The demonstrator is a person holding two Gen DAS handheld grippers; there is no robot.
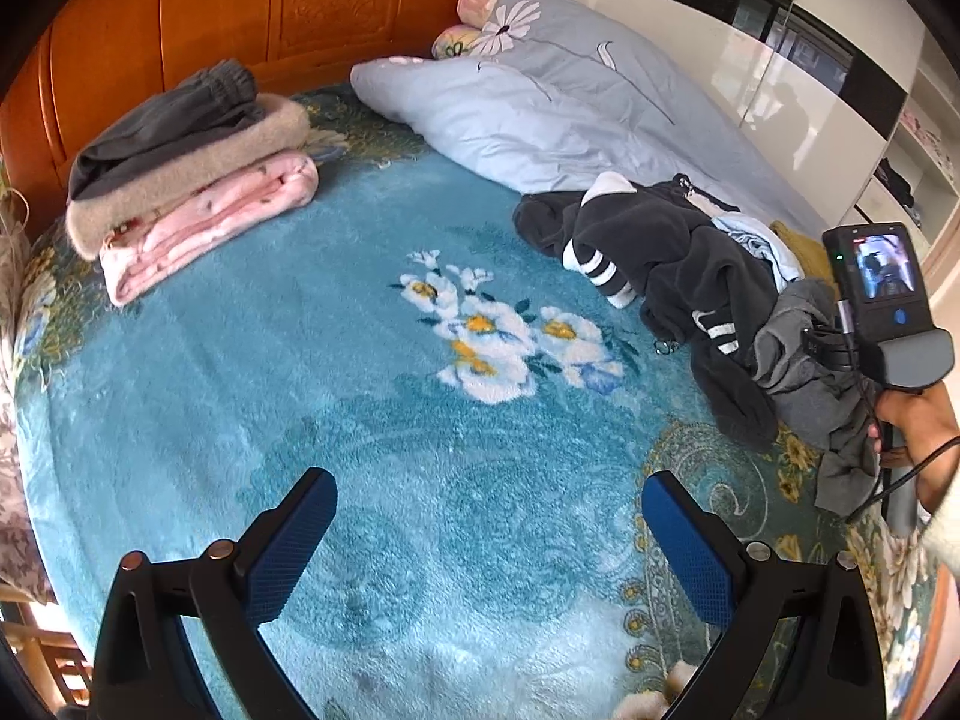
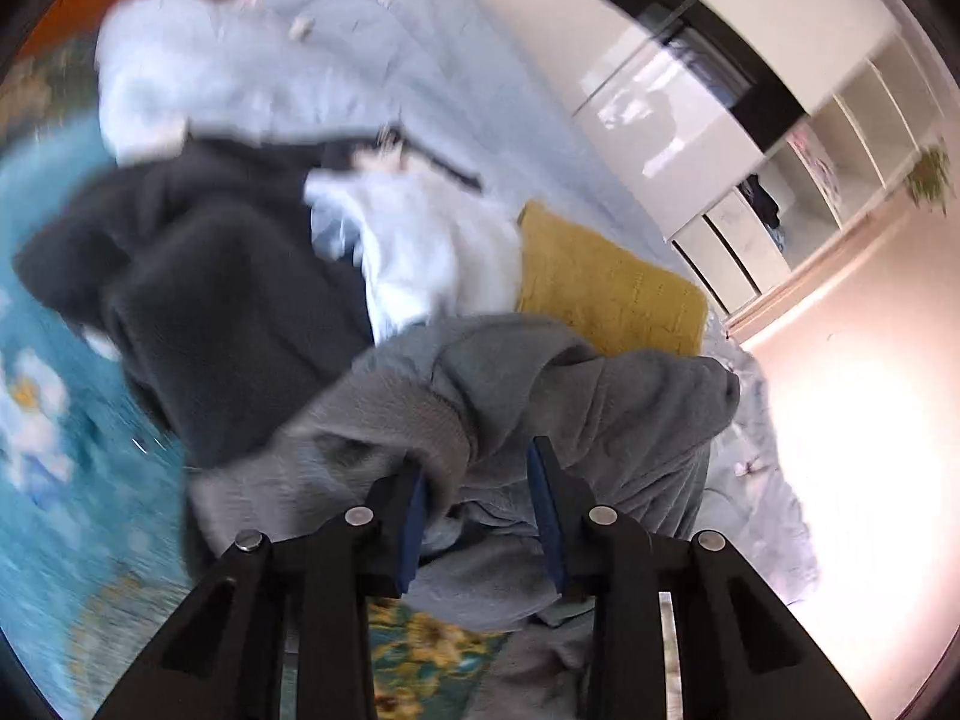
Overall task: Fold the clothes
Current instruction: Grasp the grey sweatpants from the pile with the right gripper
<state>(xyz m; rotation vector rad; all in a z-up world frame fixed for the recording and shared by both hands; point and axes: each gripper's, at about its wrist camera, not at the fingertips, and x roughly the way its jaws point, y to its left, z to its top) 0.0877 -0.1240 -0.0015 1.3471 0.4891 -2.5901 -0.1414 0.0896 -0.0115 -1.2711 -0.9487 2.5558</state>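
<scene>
A heap of unfolded clothes lies on the right side of the bed: a dark fleece with white stripes (image 1: 660, 252), a pale blue garment (image 2: 420, 246), a yellow one (image 2: 606, 288) and a grey fleece garment (image 2: 540, 396). My right gripper (image 2: 480, 480) has its jaws closed on a bunched fold of the grey garment; its body also shows in the left wrist view (image 1: 882, 306). My left gripper (image 1: 489, 516) is open and empty, low over the teal blanket (image 1: 360, 420). A stack of folded clothes (image 1: 192, 174) sits at the back left.
A wooden headboard (image 1: 288, 0) runs along the back. A pale blue duvet (image 1: 570, 102) and pillows lie at the back right. A white wardrobe (image 2: 750, 90) stands beyond the bed's right side.
</scene>
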